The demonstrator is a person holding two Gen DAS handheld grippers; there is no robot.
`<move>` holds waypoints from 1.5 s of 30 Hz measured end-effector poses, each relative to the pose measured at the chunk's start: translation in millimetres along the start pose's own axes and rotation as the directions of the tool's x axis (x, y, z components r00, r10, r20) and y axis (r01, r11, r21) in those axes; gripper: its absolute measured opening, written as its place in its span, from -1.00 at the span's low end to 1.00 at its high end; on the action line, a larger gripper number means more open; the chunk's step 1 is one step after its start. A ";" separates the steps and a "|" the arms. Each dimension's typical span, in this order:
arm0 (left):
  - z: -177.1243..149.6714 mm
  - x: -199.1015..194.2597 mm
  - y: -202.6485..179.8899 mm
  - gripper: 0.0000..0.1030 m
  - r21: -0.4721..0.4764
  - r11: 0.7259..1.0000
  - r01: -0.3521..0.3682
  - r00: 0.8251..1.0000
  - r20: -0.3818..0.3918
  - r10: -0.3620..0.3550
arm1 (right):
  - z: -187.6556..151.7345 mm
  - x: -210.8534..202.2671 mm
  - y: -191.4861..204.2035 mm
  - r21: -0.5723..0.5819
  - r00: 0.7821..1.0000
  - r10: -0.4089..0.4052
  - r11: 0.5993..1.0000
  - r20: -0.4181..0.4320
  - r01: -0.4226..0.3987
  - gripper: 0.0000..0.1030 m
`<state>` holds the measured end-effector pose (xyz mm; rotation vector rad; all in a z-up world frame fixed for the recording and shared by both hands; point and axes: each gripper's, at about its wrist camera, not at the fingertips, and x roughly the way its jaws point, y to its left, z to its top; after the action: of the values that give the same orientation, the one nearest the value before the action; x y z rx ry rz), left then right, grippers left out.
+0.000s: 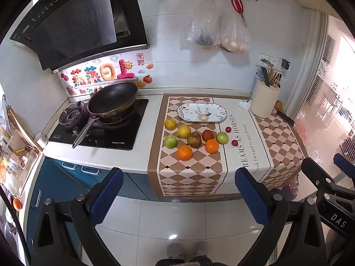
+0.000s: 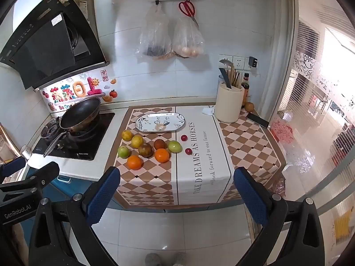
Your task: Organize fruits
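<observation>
We hold both grippers, left gripper point(image 1: 178, 194) and right gripper point(image 2: 176, 191), back from the worktop point(image 2: 199, 166), jaws wide open, empty. Fruits point(image 1: 193, 138) sit loose just in front of the plate point(image 1: 202, 112). Take the near orange point(image 1: 184, 152) first; approach from above, avoid nudging its neighbours.

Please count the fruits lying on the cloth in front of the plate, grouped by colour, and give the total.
Orange fruits: 2
Yellow fruits: 2
Green fruits: 2
Dark brownish fruits: 2
Small red fruits: 2
Total: 10, none yet on the plate.
</observation>
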<state>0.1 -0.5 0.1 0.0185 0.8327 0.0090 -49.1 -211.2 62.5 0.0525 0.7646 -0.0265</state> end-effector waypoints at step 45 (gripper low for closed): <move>20.1 -8.3 14.5 1.00 -0.008 1.000 0.005 1.000 0.011 -0.005 | 6.1 -5.3 8.4 -0.008 1.000 0.020 1.000 0.008 -0.020 1.00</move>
<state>9.4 13.6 20.0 0.0090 0.8214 0.0070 -48.3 -203.2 70.9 0.0528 0.7556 -0.0045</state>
